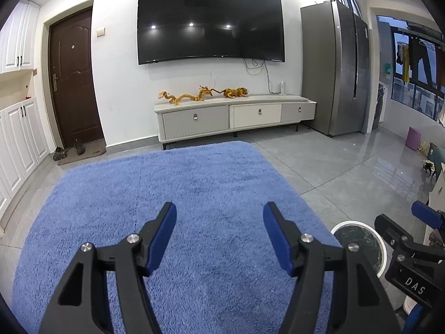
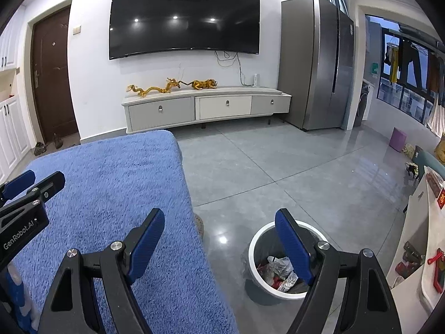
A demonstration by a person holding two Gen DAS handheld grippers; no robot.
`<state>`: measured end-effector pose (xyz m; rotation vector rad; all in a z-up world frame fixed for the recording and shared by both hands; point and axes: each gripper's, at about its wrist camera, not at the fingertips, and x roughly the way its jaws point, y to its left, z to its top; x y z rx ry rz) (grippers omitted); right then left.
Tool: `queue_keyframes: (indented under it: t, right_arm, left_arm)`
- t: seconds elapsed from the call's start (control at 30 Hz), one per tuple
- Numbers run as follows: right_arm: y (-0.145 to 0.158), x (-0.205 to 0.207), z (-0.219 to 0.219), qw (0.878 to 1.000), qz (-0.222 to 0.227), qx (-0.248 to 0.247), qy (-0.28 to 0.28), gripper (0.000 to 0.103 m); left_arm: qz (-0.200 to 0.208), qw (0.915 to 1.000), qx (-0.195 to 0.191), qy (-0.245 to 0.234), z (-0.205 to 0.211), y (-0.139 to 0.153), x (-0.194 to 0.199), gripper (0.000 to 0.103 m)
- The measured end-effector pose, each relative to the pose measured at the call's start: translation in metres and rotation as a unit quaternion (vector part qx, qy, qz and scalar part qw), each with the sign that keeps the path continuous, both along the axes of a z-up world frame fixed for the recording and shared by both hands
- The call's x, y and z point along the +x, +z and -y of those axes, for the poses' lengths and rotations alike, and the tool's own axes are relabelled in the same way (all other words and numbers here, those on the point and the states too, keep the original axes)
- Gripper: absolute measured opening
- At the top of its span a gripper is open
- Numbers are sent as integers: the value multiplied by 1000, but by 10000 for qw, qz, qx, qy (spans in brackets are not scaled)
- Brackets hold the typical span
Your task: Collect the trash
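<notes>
My left gripper (image 1: 219,208) is open above a blue shaggy cover (image 1: 167,189), and nothing lies between its blue pads. My right gripper (image 2: 219,214) is open too and empty. It hangs over the right edge of the blue cover (image 2: 111,183) and the grey floor. A round bin with a white rim (image 2: 257,239) stands on the floor under the right finger, with crumpled wrappers (image 2: 278,271) inside. The bin's rim (image 1: 343,226) also shows low right in the left wrist view, beside the right gripper (image 1: 400,215). The left gripper (image 2: 39,179) shows at the left edge of the right wrist view.
A wall TV (image 1: 211,22) hangs over a low white cabinet (image 1: 233,114) with gold figurines. A steel fridge (image 2: 317,61) stands to the right, a brown door (image 1: 73,78) to the left. A purple stool (image 2: 397,139) and a cluttered white table (image 2: 428,236) are at the right.
</notes>
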<state>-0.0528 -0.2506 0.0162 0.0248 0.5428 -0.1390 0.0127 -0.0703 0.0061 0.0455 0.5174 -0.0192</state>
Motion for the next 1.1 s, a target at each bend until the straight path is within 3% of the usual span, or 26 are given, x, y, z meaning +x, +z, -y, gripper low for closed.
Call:
queue_keyframes:
  t: [0.67,1.1]
  right_arm:
    - [19,-22,10,9982,562,76,-180,83]
    - [21,-26,17,9971,699,151,-260,85]
  left_arm:
    - [389,9991,27,168,2,20,-17,63]
    - [432,9987,-57,279,-8,24,-18,63]
